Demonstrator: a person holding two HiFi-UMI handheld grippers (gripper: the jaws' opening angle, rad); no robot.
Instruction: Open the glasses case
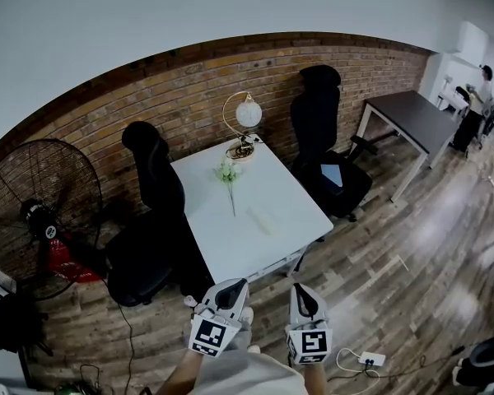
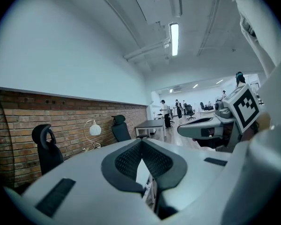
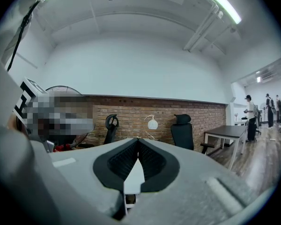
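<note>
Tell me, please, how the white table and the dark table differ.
The white table has a pale top; the dark table has a near-black one on light legs. The white table carries a lamp and a flower; the dark table looks bare. Both are rectangular and stand by the brick wall.

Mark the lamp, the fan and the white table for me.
lamp (image 1: 249, 113): head view, on its white globe.
fan (image 1: 39, 219): head view, on its centre hub.
white table (image 1: 284, 189): head view, on bare tabletop near its right edge.
</note>
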